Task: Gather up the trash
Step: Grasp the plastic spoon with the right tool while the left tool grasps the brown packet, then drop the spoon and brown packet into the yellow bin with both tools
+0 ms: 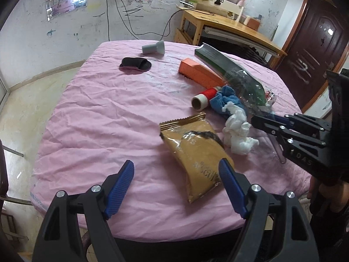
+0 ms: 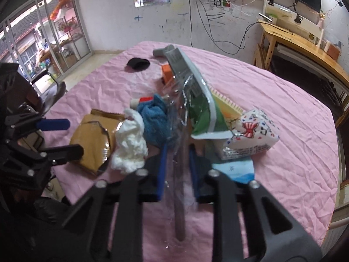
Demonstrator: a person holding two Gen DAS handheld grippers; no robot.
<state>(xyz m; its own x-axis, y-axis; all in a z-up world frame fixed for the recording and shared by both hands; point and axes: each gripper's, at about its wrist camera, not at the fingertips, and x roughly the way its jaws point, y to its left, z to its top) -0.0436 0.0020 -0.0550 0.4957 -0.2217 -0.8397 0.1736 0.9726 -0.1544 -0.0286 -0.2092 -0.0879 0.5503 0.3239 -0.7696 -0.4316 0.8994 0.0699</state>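
Left tongs (image 1: 176,187) spread above brown snack bag (image 1: 196,152): light, crinkly, slippery; best pinched at crimped edge. Right tongs (image 2: 177,150) pinching clear plastic wrapper (image 2: 181,100).

The blue cloth (image 2: 153,120) hides most of the red spool (image 2: 145,99); print on the brown packet (image 1: 197,152) is unreadable.

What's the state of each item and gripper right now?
left gripper: open, empty, above the brown snack bag.
right gripper: shut on clear plastic bag.
clear plastic bag: lifted, holds a green wrapper.
white tissue: crumpled, on the cloth.
brown snack bag: lying flat, torn.
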